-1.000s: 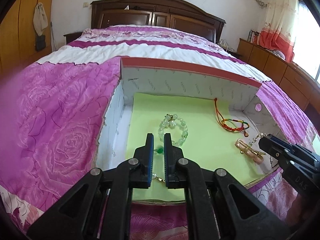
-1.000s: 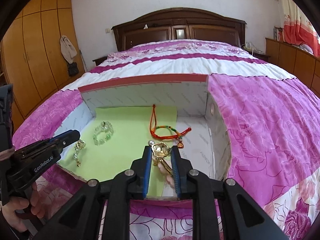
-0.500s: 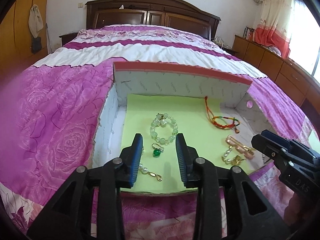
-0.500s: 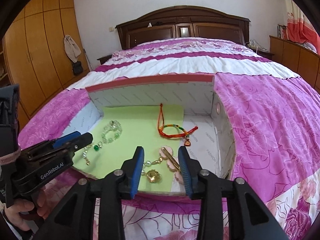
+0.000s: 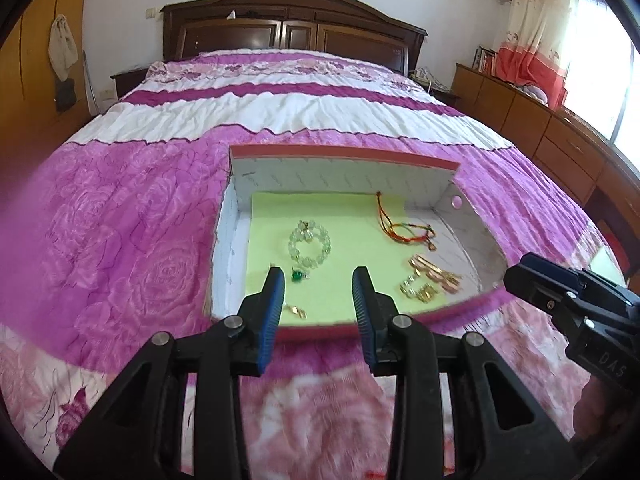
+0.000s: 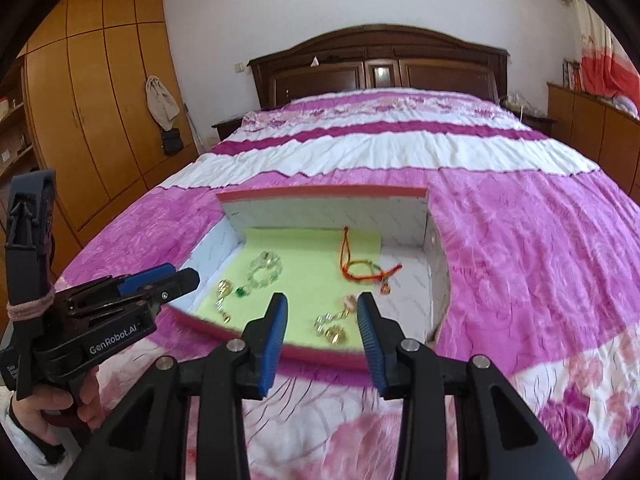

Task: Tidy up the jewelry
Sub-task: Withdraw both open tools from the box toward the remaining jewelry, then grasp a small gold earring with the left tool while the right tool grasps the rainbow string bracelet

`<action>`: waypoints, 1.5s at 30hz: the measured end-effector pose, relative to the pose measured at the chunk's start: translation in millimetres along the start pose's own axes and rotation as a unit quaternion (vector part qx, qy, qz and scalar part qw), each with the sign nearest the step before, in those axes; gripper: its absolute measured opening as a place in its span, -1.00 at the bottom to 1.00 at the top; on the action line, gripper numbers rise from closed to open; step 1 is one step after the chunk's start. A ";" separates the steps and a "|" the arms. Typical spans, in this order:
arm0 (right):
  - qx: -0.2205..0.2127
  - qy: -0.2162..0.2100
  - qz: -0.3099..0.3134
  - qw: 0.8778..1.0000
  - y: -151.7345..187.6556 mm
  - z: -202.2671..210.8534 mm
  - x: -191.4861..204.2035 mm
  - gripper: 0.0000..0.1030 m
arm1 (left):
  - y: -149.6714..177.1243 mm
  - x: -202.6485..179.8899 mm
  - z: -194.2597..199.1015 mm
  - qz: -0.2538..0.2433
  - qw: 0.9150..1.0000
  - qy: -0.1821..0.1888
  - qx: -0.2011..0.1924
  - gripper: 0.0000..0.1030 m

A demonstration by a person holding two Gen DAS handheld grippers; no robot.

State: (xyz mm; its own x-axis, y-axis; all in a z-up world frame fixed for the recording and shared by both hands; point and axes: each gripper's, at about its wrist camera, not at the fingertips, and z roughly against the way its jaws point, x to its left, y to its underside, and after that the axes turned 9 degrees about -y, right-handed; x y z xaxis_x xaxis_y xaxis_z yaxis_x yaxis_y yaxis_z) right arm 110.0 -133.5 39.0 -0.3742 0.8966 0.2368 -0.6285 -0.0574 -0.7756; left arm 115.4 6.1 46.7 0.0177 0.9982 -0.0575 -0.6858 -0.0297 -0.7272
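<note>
The fingers [image 5: 276,292] of the left gripper [image 5: 318,292] are seen partly apart, with nothing held between them. A second ago they were pinched shut on the chain of the green stone necklace [image 5: 297,276]; now that necklace is left lying on the green paper [image 5: 340,240], at the near left of the box [image 5: 344,158]. The fingers [image 6: 366,320] of the right gripper [image 6: 322,318] are also partly apart and empty. A second ago the gold and pearl piece [image 6: 330,326] was squeezed between them; now it is left on the paper at the near right, beside the pink clip [image 5: 434,272].

Both pairs of fingers have just been opened, and both grippers have been lifted up and pulled back from the box, so more of the bed [image 5: 280,112] is seen around it.

The clear bead bracelet [image 5: 309,245] is laid in the middle of the paper, just behind the green stone. The red cord bracelet [image 5: 402,228] is laid at the far right. All the pieces are spread apart inside the box and none are tangled together.

It looks as if two more pieces have been put away, and the tidying may be nearly done.
</note>
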 end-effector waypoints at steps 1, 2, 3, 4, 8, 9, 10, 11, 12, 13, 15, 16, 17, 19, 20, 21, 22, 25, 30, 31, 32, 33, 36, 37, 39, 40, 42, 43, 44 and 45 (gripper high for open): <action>0.004 0.000 -0.003 1.000 1.6 3.8 0.9 -0.24 | 1.2 0.3 2.6 -0.001 1.000 0.001 0.009 -0.47; 0.009 -0.002 -0.007 1.000 3.3 8.1 1.6 -0.24 | 2.7 0.6 4.9 -0.001 1.000 0.002 0.017 -0.47; 0.015 -0.002 -0.010 1.000 5.0 11.1 2.3 -0.24 | 4.2 0.6 6.5 -0.001 1.000 0.003 0.021 -0.47; 0.021 -0.003 -0.014 1.000 7.3 15.1 3.3 -0.24 | 6.1 0.6 8.8 -0.002 1.000 0.005 0.027 -0.47; 0.046 -0.013 -0.029 0.998 17.9 27.5 3.5 -0.24 | 19.1 -1.0 19.9 -0.011 0.999 0.013 0.045 -0.47; 0.051 -0.016 -0.031 0.998 20.7 29.5 3.7 -0.24 | 22.0 -2.0 22.5 -0.015 0.999 0.014 0.047 -0.47; 0.059 -0.017 -0.035 0.998 23.0 31.3 3.1 -0.24 | 24.9 -3.1 25.6 -0.019 0.998 0.015 0.050 -0.47; 0.067 -0.020 -0.039 0.997 26.3 33.3 2.6 -0.24 | 27.6 -4.7 28.3 -0.022 0.998 0.016 0.053 -0.47; 0.072 -0.023 -0.043 0.996 28.4 34.3 2.3 -0.24 | 31.1 -6.3 31.3 -0.026 0.998 0.017 0.058 -0.47; 0.080 -0.028 -0.049 0.995 31.9 36.0 1.6 -0.24 | 32.4 -7.1 33.1 -0.028 0.998 0.018 0.060 -0.47; 0.091 -0.035 -0.058 0.994 37.6 38.6 1.4 -0.24 | 39.3 -10.4 38.7 -0.034 0.997 0.022 0.066 -0.47; 0.098 -0.037 -0.061 0.993 41.5 39.8 1.9 -0.24 | 41.6 -11.2 40.3 -0.036 0.997 0.023 0.069 -0.47; 0.103 -0.037 -0.063 0.992 44.6 40.6 2.3 -0.24 | 43.6 -12.1 41.9 -0.040 0.996 0.024 0.073 -0.47; 0.115 -0.036 -0.064 0.991 51.9 41.4 3.5 -0.24 | 48.9 -14.8 44.8 -0.047 0.995 0.028 0.079 -0.47; 0.121 -0.035 -0.063 0.990 55.1 41.5 3.9 -0.24 | 51.3 -15.6 46.0 -0.049 0.995 0.030 0.082 -0.47; 0.129 -0.033 -0.065 0.989 59.6 41.6 4.7 -0.24 | 53.9 -16.2 47.1 -0.050 0.995 0.031 0.085 -0.47; 0.133 -0.034 -0.067 0.988 62.1 41.9 4.2 -0.24 | 56.5 -16.0 47.8 -0.051 0.994 0.032 0.089 -0.47; 0.149 -0.044 -0.076 0.985 70.7 42.3 4.3 -0.24 | 64.0 -14.7 49.1 -0.054 0.993 0.033 0.100 -0.47; 0.167 -0.049 -0.083 0.981 79.8 38.2 4.3 -0.24 | 77.6 -13.4 47.3 -0.055 0.992 0.026 0.115 -0.47; 0.170 -0.049 -0.087 0.980 81.1 36.4 3.7 -0.24 | 80.5 -12.5 46.3 -0.054 0.991 0.020 0.117 -0.47; 0.174 -0.047 -0.091 0.979 82.5 34.2 3.1 -0.24 | 82.7 -12.0 45.3 -0.053 0.991 0.017 0.120 -0.47; 0.180 -0.046 -0.095 0.978 85.0 31.7 2.7 -0.24 | 85.9 -11.4 43.4 -0.053 0.990 0.017 0.126 -0.47; 0.190 -0.043 -0.098 0.976 89.0 26.6 2.7 -0.24 | 92.3 -11.8 39.2 -0.054 0.989 0.020 0.138 -0.47; 0.193 -0.042 -0.098 0.975 90.1 24.9 3.0 -0.24 | 94.5 -12.5 38.3 -0.055 0.988 0.022 0.141 -0.47; 0.198 -0.040 -0.098 0.974 91.7 21.8 4.0 -0.24 | 99.7 -15.0 35.5 -0.061 0.987 0.026 0.148 -0.47; 0.202 -0.040 -0.098 0.974 92.4 19.9 4.5 -0.24 | 101.4 -16.2 34.4 -0.063 0.986 0.028 0.152 -0.47; 0.211 -0.034 -0.097 0.972 94.2 14.5 5.3 -0.24 | 105.3 -19.1 32.2 -0.069 0.984 0.030 0.159 -0.48; 0.216 -0.031 -0.097 0.971 95.4 11.6 5.2 -0.25 | 106.8 -21.0 30.7 -0.072 0.984 0.030 0.162 -0.48; 0.221 -0.030 -0.097 0.970 96.5 9.2 5.0 -0.27 | 108.4 -21.2 29.8 -0.073 0.983 0.031 0.165 -0.48; 0.224 -0.029 -0.097 0.969 97.1 7.2 4.9 -0.29 | 110.3 -21.7 28.9 -0.075 0.983 0.029 0.166 -0.48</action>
State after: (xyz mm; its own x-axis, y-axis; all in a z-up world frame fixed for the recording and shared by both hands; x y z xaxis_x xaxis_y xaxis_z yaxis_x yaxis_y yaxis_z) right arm 42.3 -137.8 -31.0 -0.2491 0.8842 0.3951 -0.9187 -0.0867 -0.3852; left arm 18.3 -17.3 -12.5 0.1721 0.9850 -0.0133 -0.8715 0.1459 -0.4682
